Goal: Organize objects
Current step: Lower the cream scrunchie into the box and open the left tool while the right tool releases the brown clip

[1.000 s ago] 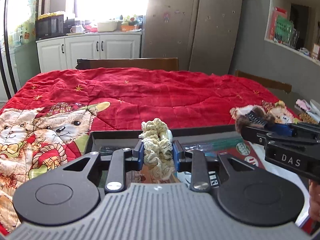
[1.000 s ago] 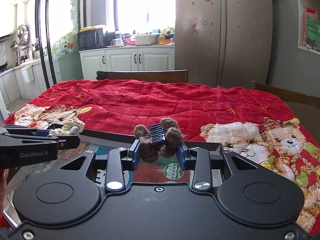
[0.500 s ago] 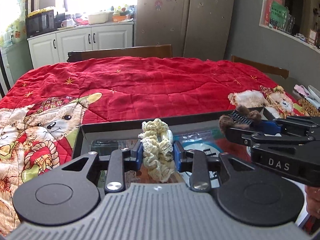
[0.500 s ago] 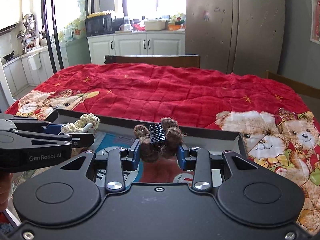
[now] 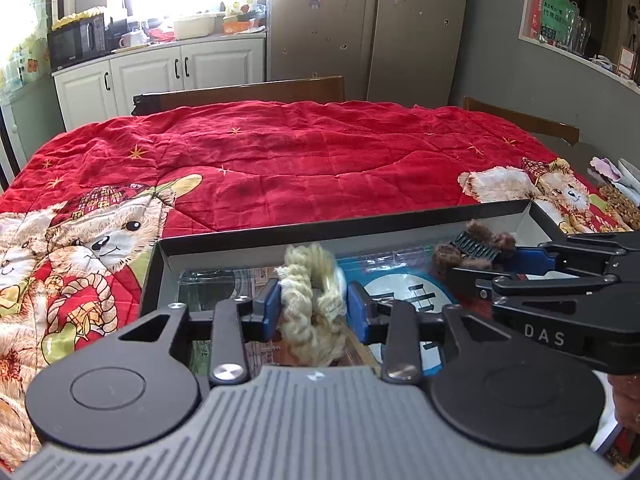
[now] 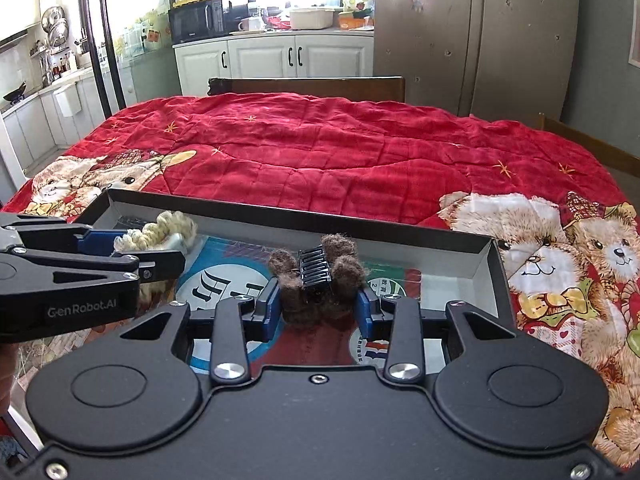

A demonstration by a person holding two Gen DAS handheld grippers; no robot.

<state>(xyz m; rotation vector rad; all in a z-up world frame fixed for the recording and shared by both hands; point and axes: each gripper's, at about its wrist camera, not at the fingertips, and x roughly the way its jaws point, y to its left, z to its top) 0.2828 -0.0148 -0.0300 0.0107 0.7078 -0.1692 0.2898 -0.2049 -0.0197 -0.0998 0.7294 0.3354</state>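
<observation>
Scrunchie release under way: your left gripper jaws have just been opening, pads now slack beside it over the box. Right gripper, at 3 o'clock, stays clamped on clip.

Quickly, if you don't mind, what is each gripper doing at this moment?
Left gripper: its jaws have just been opening; the cream scrunchie sits between them over the black box.
Right gripper: closed on the brown fuzzy hair claw.
</observation>
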